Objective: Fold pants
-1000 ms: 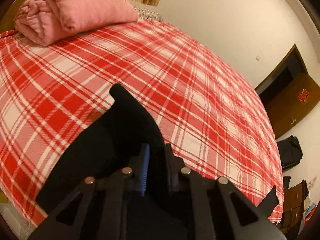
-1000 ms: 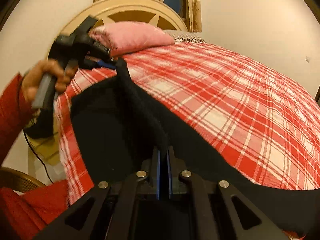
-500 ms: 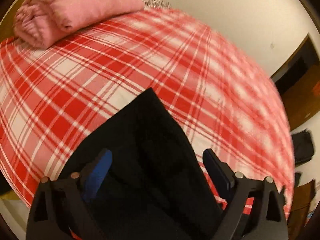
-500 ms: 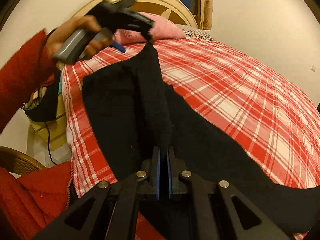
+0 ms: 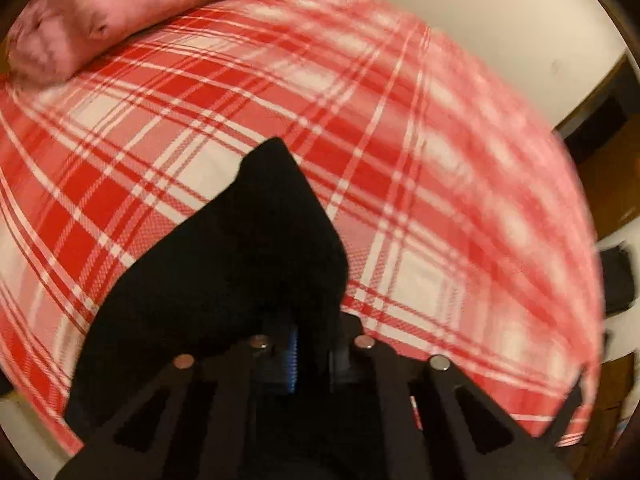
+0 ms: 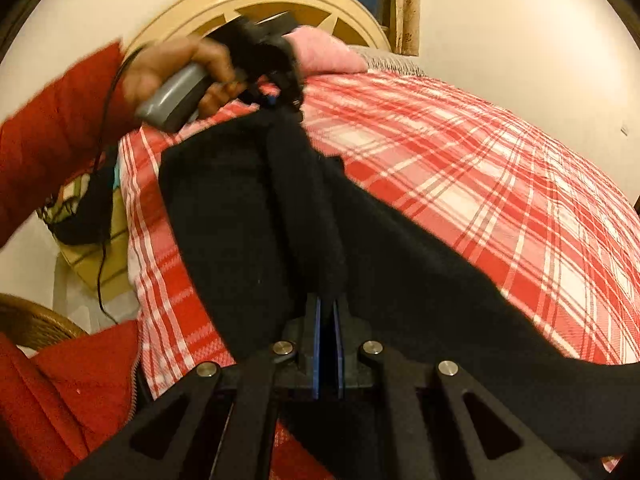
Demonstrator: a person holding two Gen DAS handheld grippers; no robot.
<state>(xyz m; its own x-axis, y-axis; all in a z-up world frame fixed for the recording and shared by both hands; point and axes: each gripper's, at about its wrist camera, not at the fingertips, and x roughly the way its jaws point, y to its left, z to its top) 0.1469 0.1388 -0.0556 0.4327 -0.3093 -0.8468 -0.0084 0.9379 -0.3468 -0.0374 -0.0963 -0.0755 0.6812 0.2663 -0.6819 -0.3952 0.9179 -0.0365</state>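
The black pants (image 6: 248,208) lie across the near side of a red plaid bed (image 6: 480,168). My right gripper (image 6: 328,312) is shut on a raised fold of the pants at the near end. My left gripper (image 5: 312,344) has its jaws closed on the pants' far corner (image 5: 276,216), which sticks up in front of it. In the right wrist view the left gripper (image 6: 280,92) sits at the far end of the same fold, held by a hand in a red sleeve.
A pink pillow (image 5: 120,12) lies at the head of the bed by a cream headboard (image 6: 256,4). A wicker chair (image 6: 36,324) and a box (image 6: 100,256) stand to the left of the bed. Dark furniture (image 5: 612,184) stands to the right.
My left gripper opened half a second ago and has now closed again on the pants' corner, further toward the pillow. The right gripper has stayed shut on the fold.
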